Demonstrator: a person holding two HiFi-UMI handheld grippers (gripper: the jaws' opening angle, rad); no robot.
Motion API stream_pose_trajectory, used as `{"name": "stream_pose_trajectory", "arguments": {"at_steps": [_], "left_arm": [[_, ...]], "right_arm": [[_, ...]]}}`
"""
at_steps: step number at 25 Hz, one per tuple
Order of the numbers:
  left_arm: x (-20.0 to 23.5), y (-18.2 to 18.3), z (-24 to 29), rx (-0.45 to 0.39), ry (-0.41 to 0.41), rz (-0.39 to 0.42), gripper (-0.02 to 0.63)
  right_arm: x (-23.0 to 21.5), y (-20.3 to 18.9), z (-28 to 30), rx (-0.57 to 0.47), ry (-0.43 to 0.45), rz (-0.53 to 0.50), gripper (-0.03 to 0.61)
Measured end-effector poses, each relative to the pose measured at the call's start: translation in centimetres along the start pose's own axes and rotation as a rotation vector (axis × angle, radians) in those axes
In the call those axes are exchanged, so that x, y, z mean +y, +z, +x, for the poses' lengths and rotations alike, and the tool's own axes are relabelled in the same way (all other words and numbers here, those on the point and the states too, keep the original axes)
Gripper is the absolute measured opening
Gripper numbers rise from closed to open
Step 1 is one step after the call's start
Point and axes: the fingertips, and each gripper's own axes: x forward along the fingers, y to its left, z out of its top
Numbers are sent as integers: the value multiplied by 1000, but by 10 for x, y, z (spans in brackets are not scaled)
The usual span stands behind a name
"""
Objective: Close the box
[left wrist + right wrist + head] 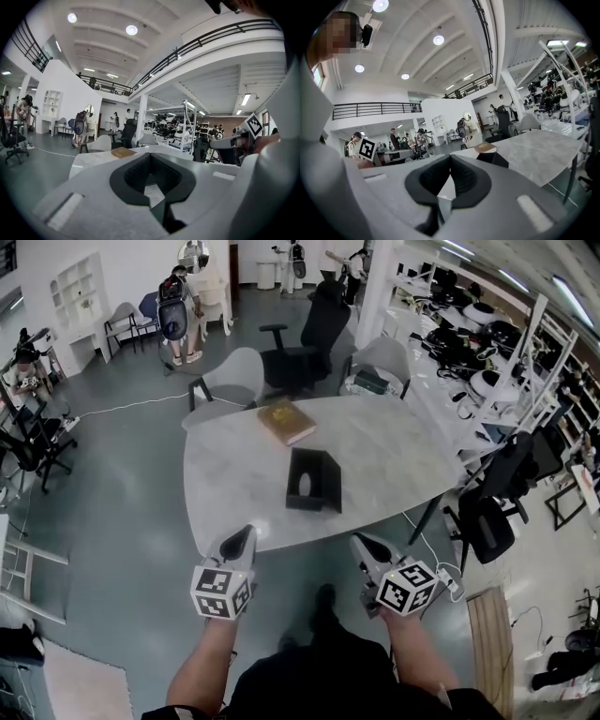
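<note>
A black box [314, 481] stands near the middle of the pale marble table [394, 456], its top open toward me. The right gripper view shows the black box [493, 159] just past the jaws. Both grippers hover at the table's near edge, well short of the box. My left gripper [246, 533] is to the box's front left, its jaws together on nothing. My right gripper [360, 541] is to the front right, shut and empty as well. From the left gripper [150, 155] I see the table top and the right gripper [234, 141] beside it.
A flat brown box [286, 421] lies on the table behind the black one. Office chairs [309, 338] stand round the far side, another chair [487, 512] at the right corner. Shelves of equipment run along the right wall. People stand far back.
</note>
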Motion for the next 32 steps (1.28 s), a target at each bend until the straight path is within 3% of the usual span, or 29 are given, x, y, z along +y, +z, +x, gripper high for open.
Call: {"name": "stream_pose_trajectory", "arguments": {"at_steps": [7, 11, 19, 26, 32], "left_arm": [[20, 0, 68, 30, 24, -8, 11], [18, -3, 120, 69, 8, -8, 11], [11, 5, 225, 116, 19, 13, 11], [9, 10, 272, 116, 40, 12, 11], [19, 9, 276, 108, 21, -12, 11]], "right_arm": [[-56, 12, 54, 26, 13, 14, 2], [-102, 20, 83, 47, -14, -4, 2], [-184, 31, 139, 96, 31, -15, 2], [-215, 34, 159, 131, 79, -17, 2], [-208, 27, 166, 175, 70, -46, 2]]}}
